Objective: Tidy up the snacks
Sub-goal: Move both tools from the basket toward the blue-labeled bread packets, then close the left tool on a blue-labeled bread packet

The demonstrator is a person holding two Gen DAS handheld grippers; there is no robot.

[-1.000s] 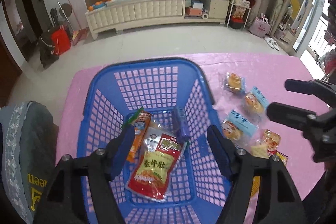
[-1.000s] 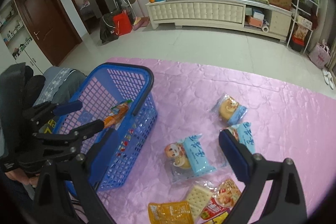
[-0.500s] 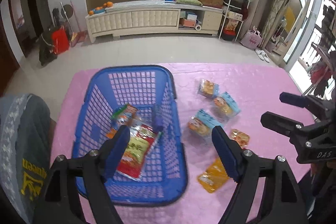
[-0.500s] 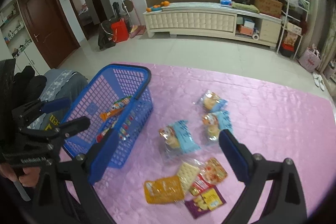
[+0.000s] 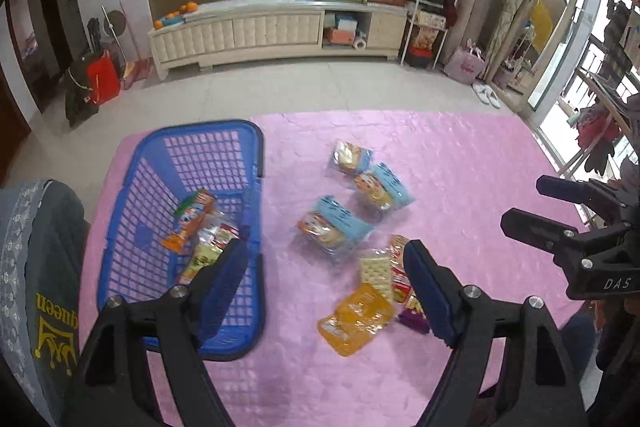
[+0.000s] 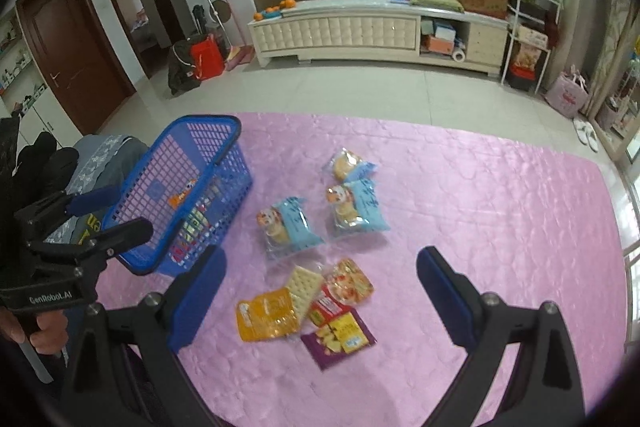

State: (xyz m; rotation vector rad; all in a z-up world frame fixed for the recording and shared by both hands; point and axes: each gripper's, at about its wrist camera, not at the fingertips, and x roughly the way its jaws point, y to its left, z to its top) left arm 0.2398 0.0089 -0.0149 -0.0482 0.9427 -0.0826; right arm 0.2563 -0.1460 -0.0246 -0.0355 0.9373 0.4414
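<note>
Left gripper (image 5: pixel 324 263): fingers spread wide, nothing between them; blue pads, black frame. Right gripper (image 6: pixel 320 277): also spread, empty.

Basket (image 5: pixel 140 163): blue plastic lattice, rectangular w/ rounded rim, sits beyond left finger of left gripper. Inside: orange pouch (image 5: pixel 188 219) and a red/green pack, partly hidden by that finger.

Cloth (image 6: pixel 480 207): pink, glossy, quilted.

Loose snacks ahead of right gripper, between its fingers: three clear-and-blue cake packs (image 6: pixel 294 227), soft, pillow-shaped; nearer, overlapping pile — yellow pouch (image 6: pixel 266 313), square cracker (image 6: pixel 302 285), red pack, purple pack (image 6: pixel 338 337).

Bkgd: cream cabinet (image 6: pixel 360 31), far off.
</note>
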